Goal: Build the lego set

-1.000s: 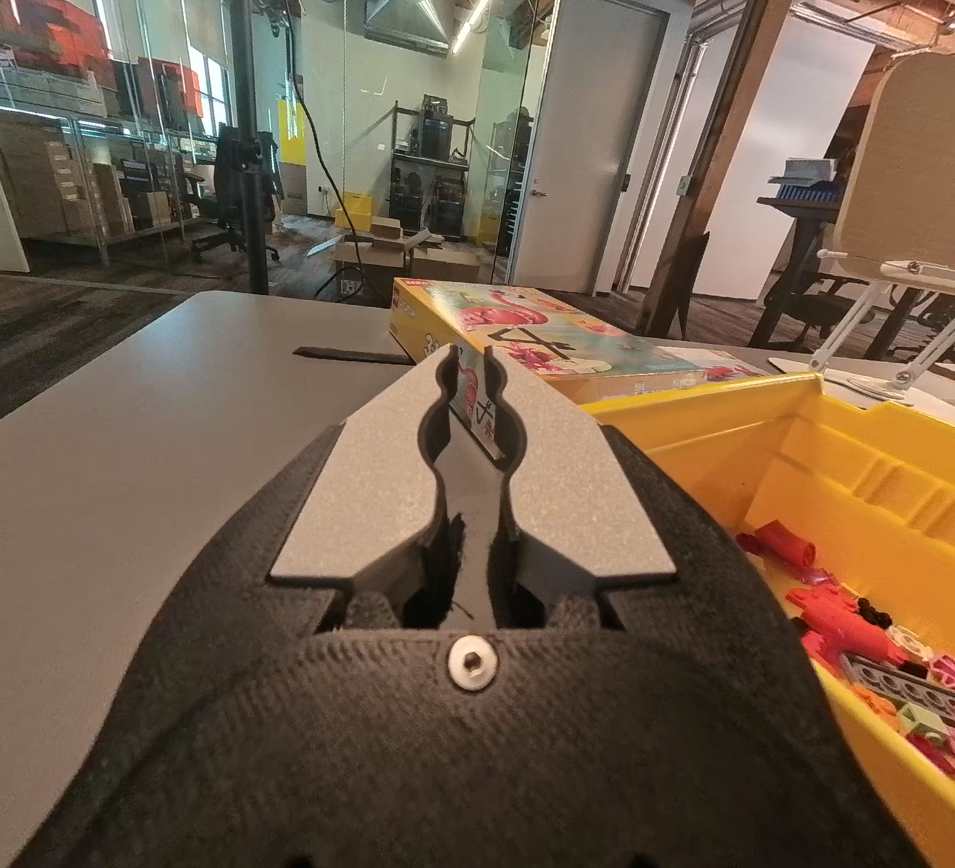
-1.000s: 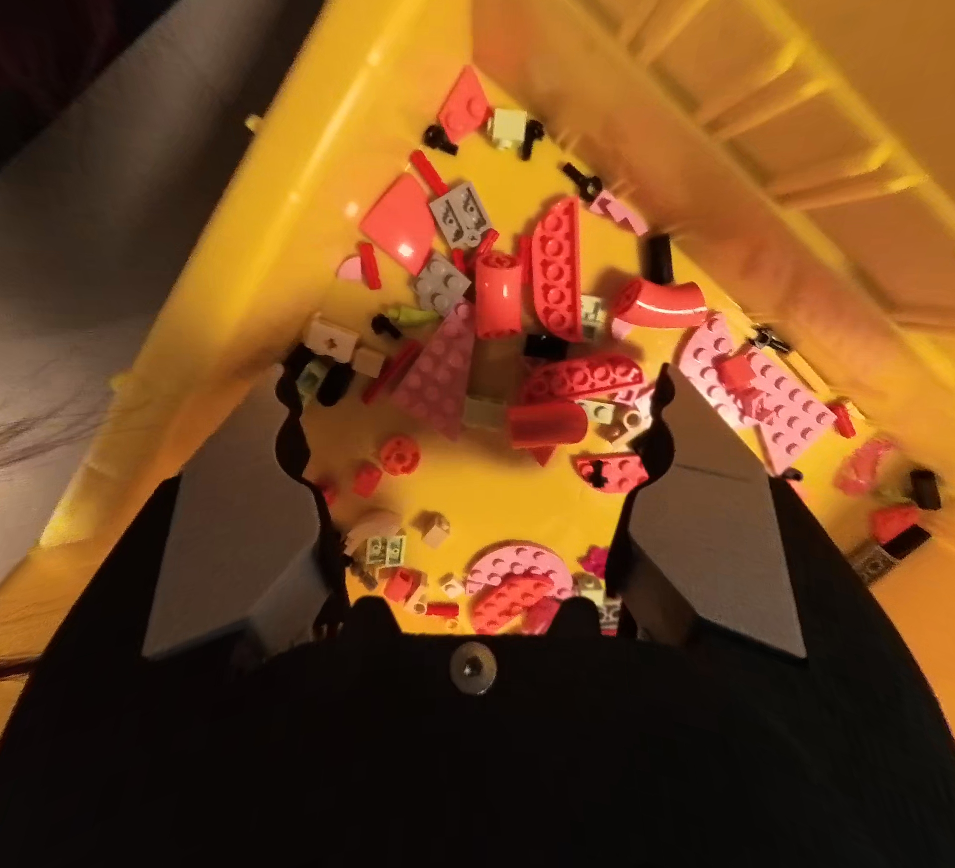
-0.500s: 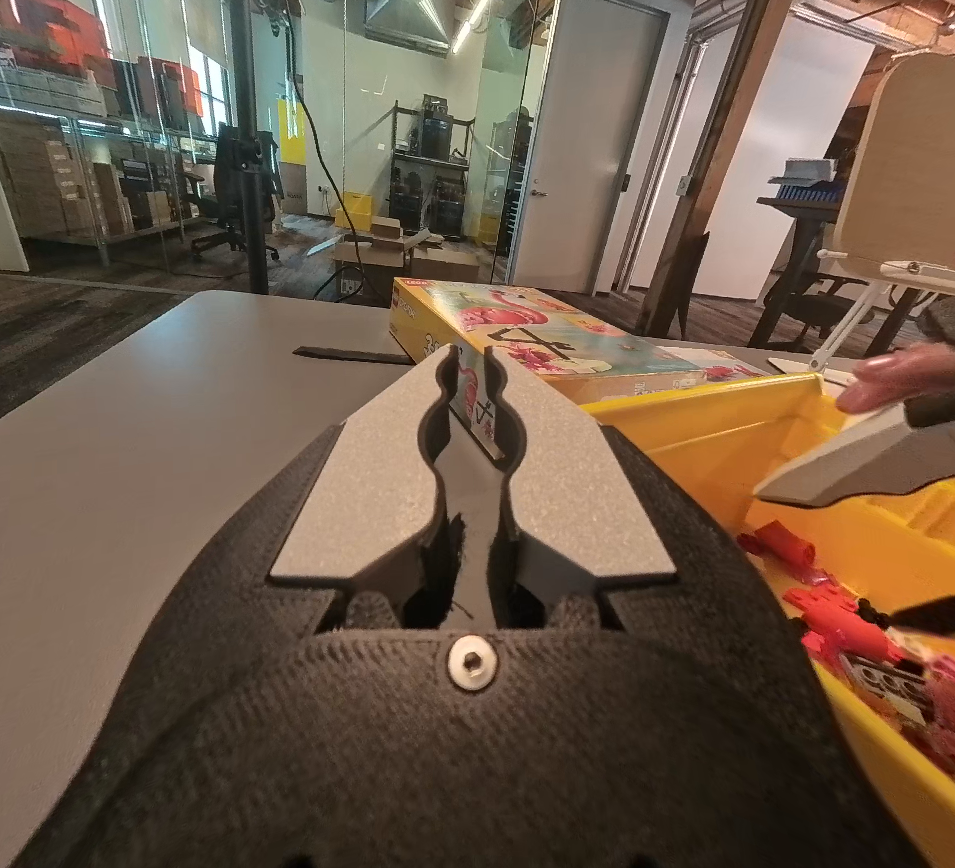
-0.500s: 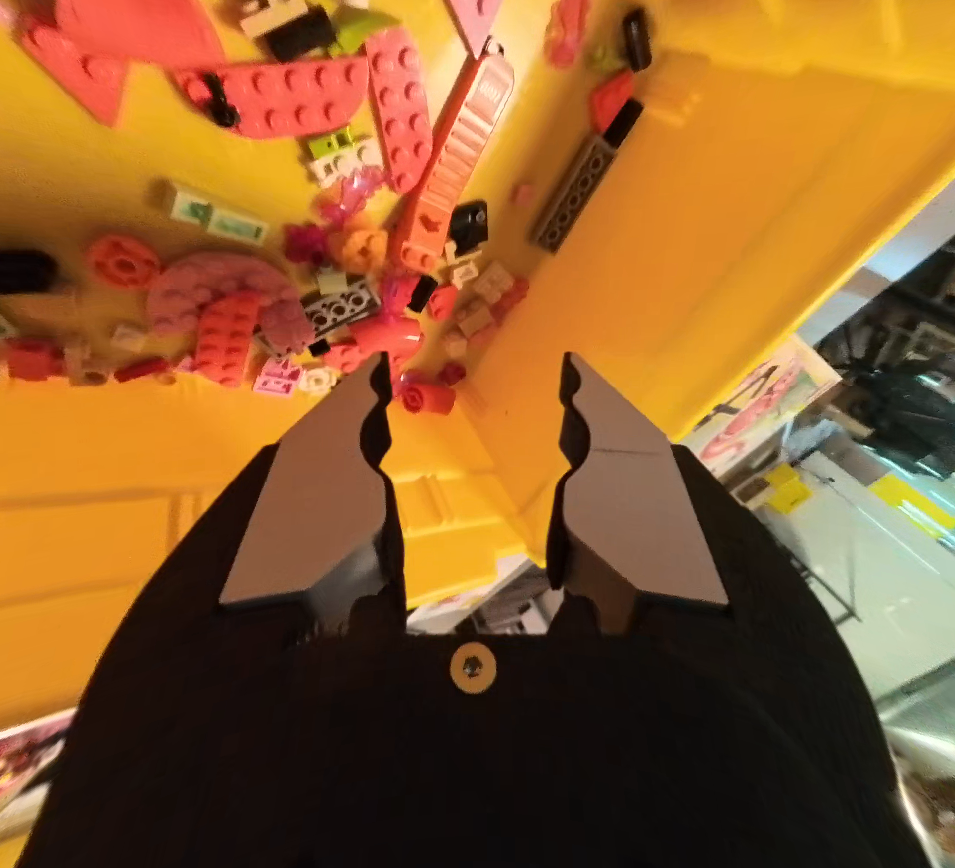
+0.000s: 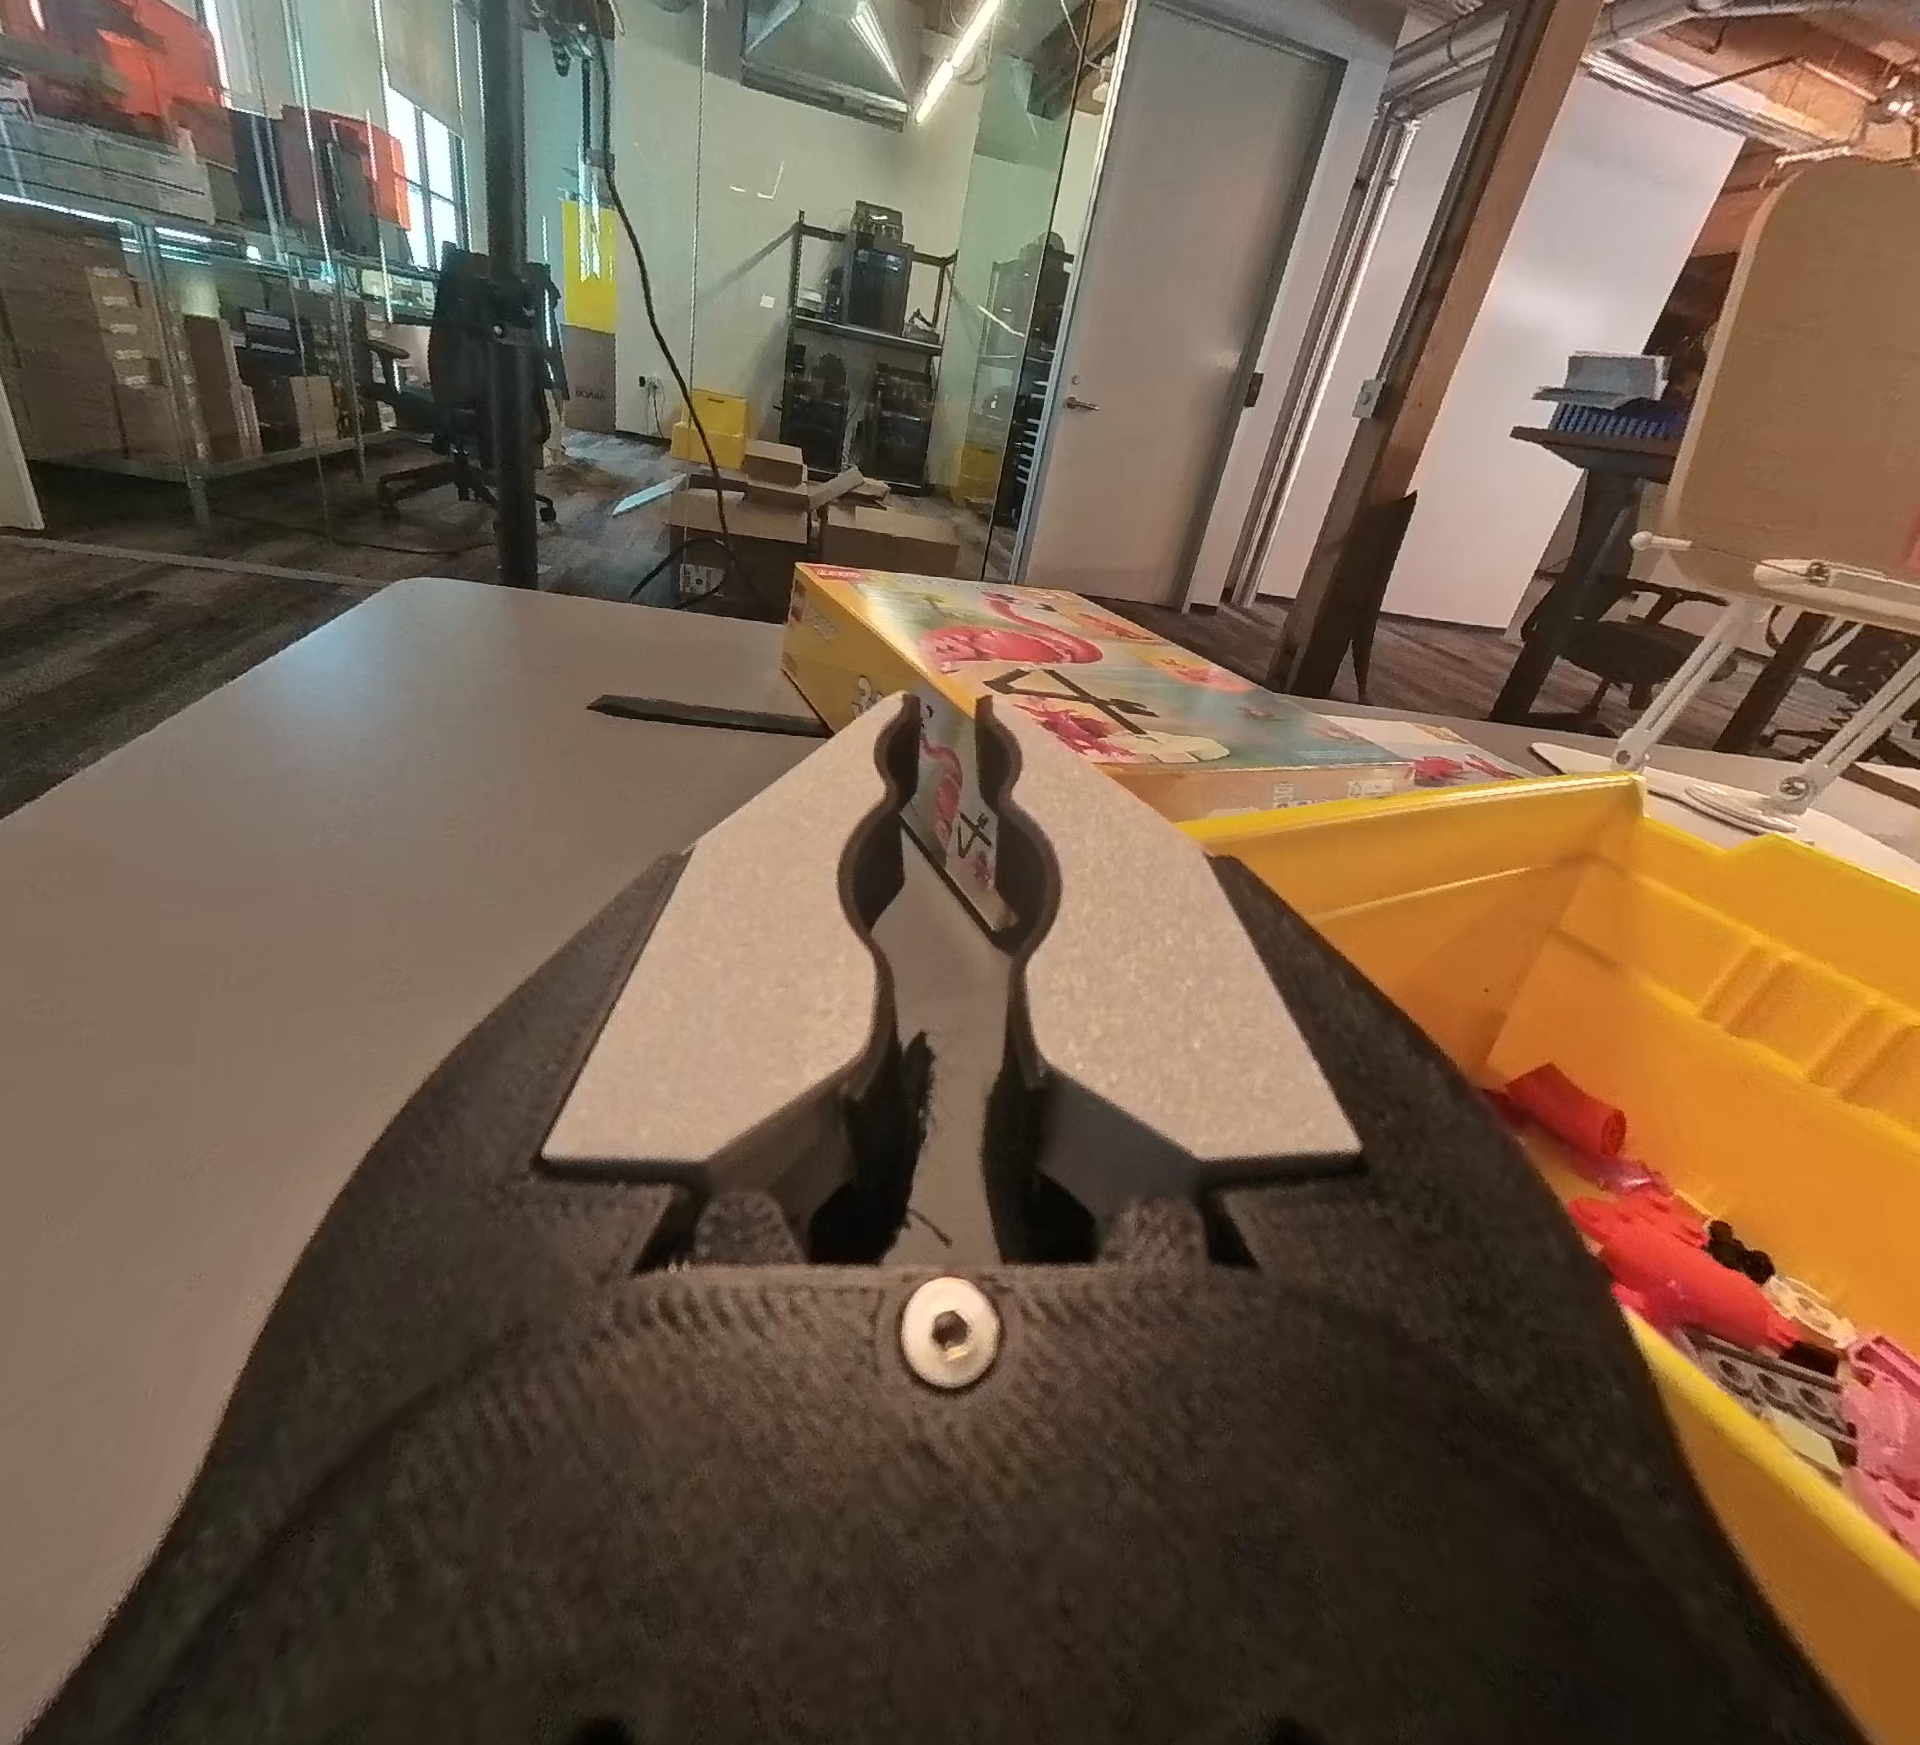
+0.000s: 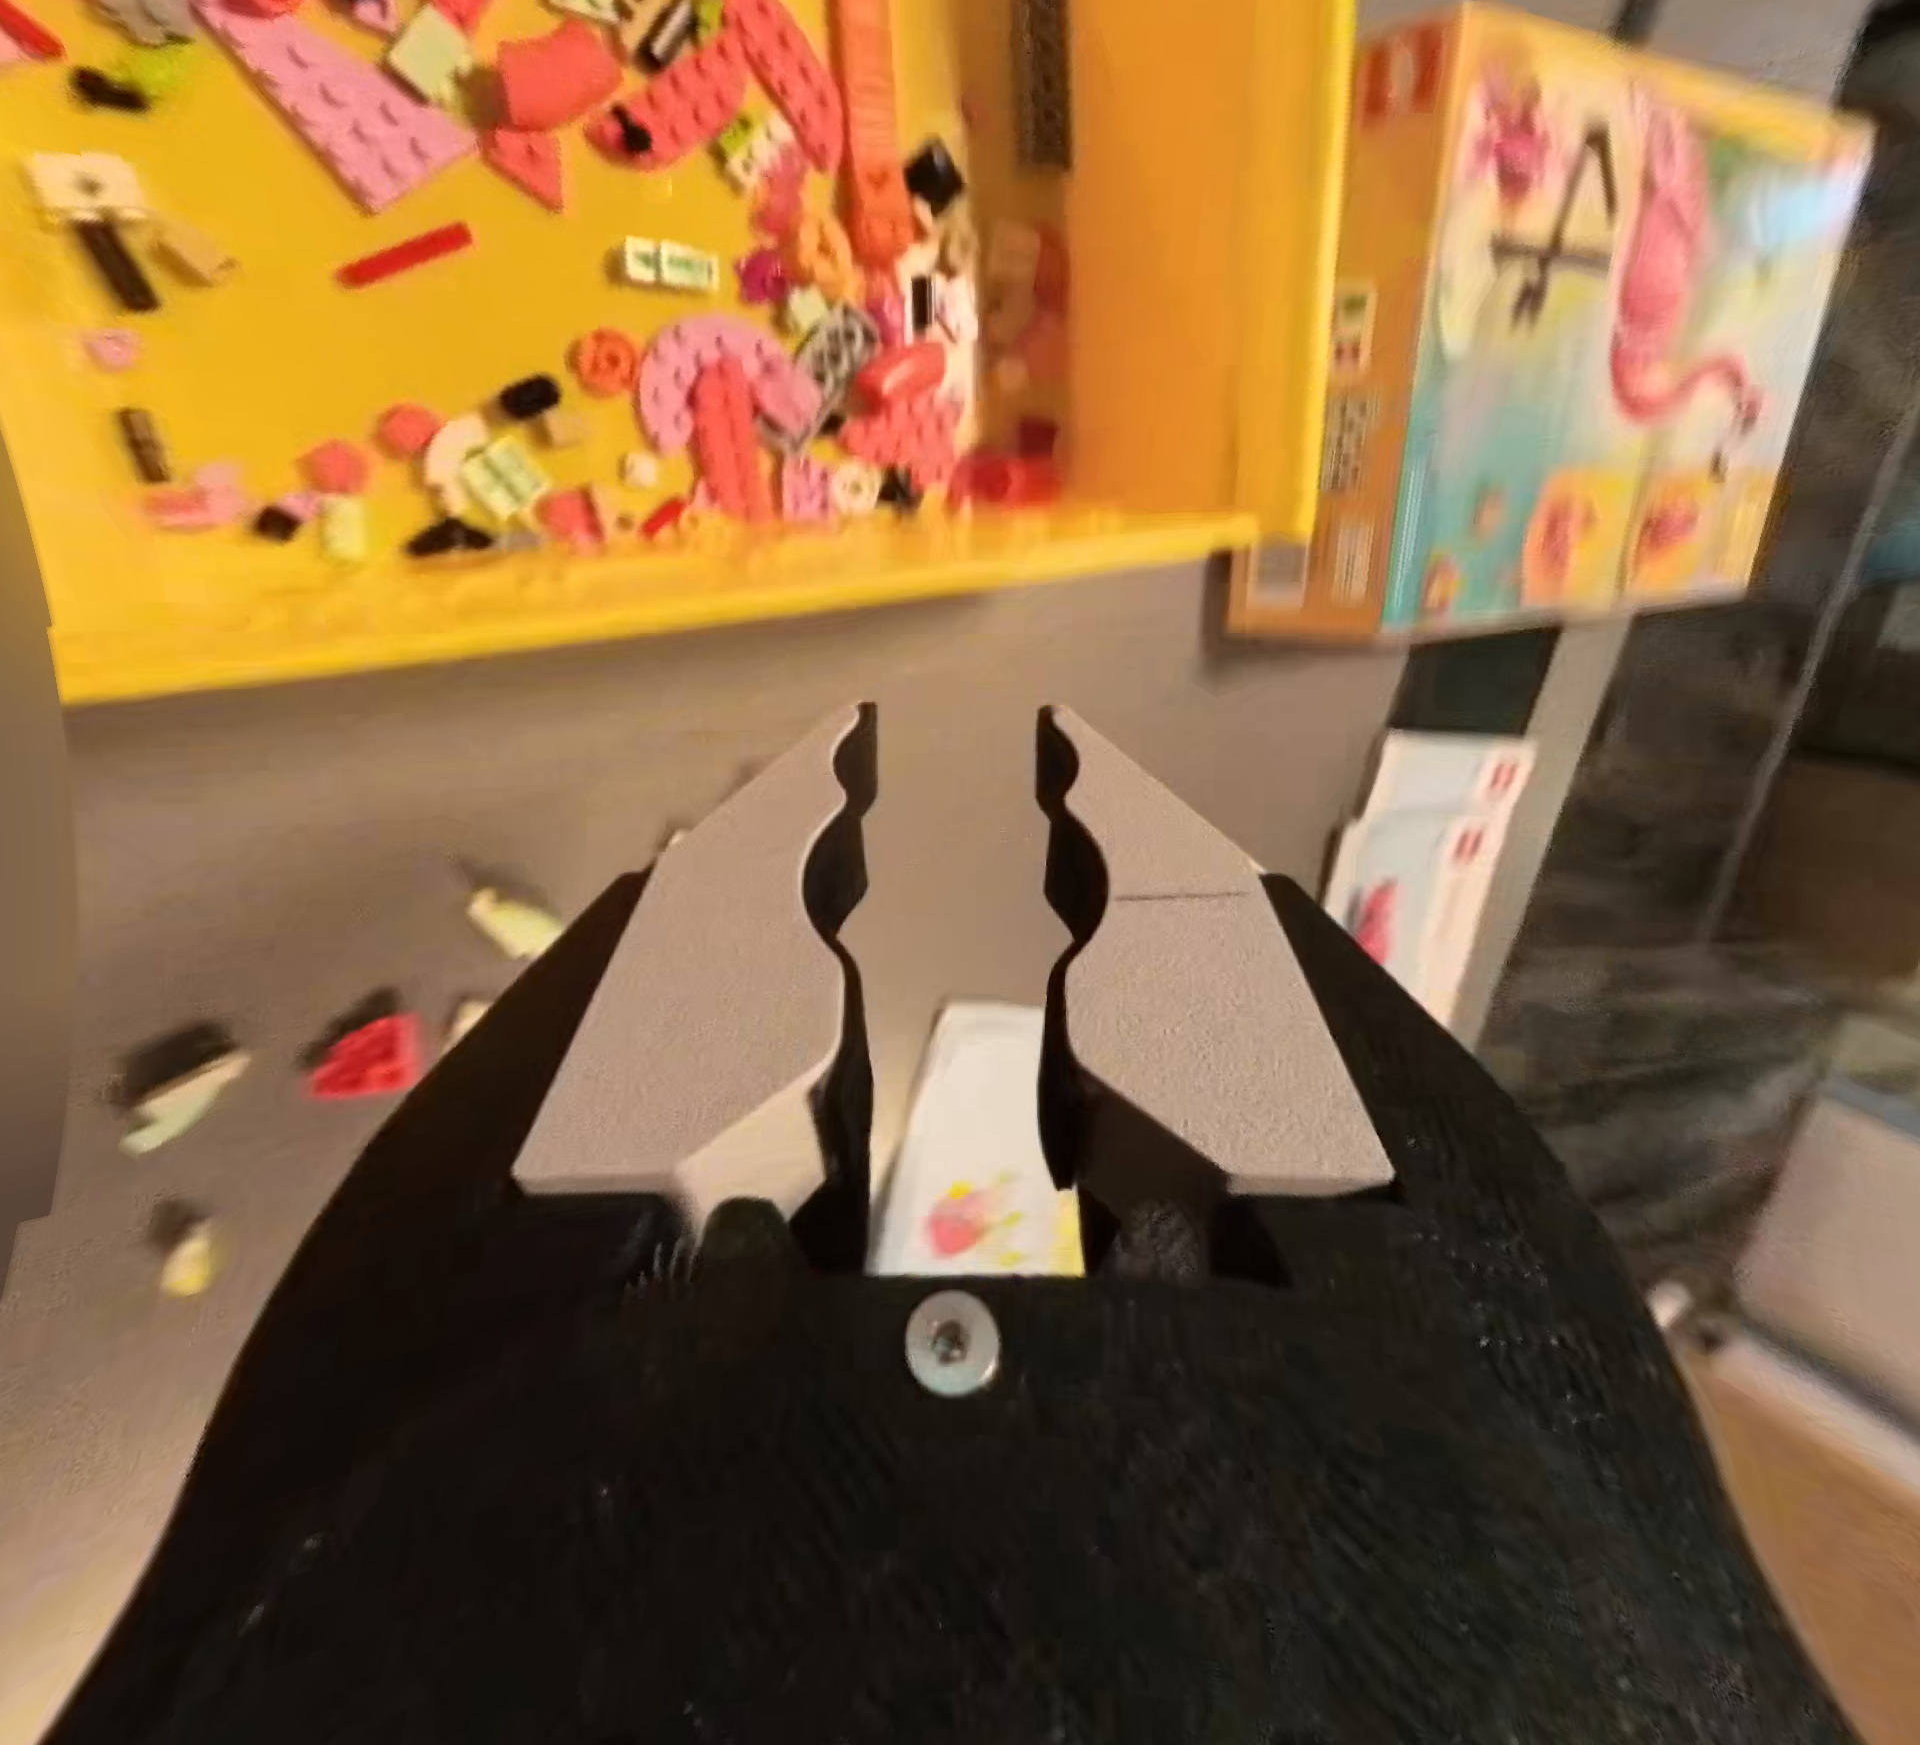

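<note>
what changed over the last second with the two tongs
The right tongs pulled back out of the yellow bin and now sit over the grey table, their fingers closer together than before, nothing between them. The left tongs stayed put over the table, nearly closed and empty, pointing at the flamingo box.

The right wrist view is smeared throughout by motion blur. The small pink, red and black toy bricks (image 6: 665, 168) in the yellow plastic bin (image 6: 665, 594) are softened, and single shapes among them cannot be made out. The loose pieces (image 6: 364, 1056) on the grey desk (image 6: 935, 656) near its edge are blurred past telling. A white printed sheet (image 6: 982, 1165) is mostly hidden behind the grey fingers (image 6: 727, 968).

In the left wrist view, the yellow plastic bin (image 5: 1403, 874) is cut off by the right edge, and the near corner of the printed cardboard box (image 5: 1091, 687) is covered by the fingers (image 5: 1122, 968).
</note>
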Action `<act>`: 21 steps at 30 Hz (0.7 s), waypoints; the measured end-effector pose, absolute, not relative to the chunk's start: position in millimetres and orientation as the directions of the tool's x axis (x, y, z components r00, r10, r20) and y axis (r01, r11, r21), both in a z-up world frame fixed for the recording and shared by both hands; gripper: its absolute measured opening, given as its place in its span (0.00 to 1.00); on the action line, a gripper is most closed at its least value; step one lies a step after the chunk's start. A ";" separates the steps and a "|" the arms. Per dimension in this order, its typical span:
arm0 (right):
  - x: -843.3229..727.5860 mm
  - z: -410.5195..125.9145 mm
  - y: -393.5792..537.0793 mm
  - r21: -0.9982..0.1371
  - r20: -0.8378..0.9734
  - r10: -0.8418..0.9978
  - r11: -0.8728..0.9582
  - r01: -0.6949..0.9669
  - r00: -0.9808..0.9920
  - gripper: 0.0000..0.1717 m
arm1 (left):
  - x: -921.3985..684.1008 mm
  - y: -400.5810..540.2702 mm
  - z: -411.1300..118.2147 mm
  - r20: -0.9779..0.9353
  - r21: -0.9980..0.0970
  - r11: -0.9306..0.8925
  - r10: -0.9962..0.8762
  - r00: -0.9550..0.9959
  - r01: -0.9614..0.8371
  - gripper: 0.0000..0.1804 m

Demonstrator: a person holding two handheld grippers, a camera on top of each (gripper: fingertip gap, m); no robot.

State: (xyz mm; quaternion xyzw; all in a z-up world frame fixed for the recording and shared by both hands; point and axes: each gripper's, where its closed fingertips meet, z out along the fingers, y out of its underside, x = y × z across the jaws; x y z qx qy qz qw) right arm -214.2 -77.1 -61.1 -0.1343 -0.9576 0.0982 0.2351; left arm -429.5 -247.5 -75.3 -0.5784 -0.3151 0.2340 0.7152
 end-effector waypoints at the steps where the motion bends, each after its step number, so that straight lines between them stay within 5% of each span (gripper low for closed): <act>1: -198.9 -56.5 -61.1 -0.299 0.418 0.374 0.917 0.264 -0.828 0.17 | -429.8 -247.9 -75.1 0.181 -0.974 0.223 0.701 0.690 0.029 0.05; 10: -67.6 -78.7 51.0 -0.745 0.310 0.821 0.523 0.414 -0.480 0.14 | -419.0 -276.9 -64.9 0.092 -0.977 0.187 0.801 0.592 -0.100 0.07; 16: -33.2 -110.9 125.0 -0.921 0.365 0.929 0.371 0.121 -0.068 0.16 | -387.0 -337.1 -52.0 0.192 -0.934 0.303 0.873 0.449 -0.191 0.08; 21: -37.9 -68.4 132.6 -0.902 0.394 0.918 0.396 -0.172 0.050 0.15 | -335.3 -386.7 -51.9 0.272 -0.903 0.353 0.910 0.314 -0.243 0.11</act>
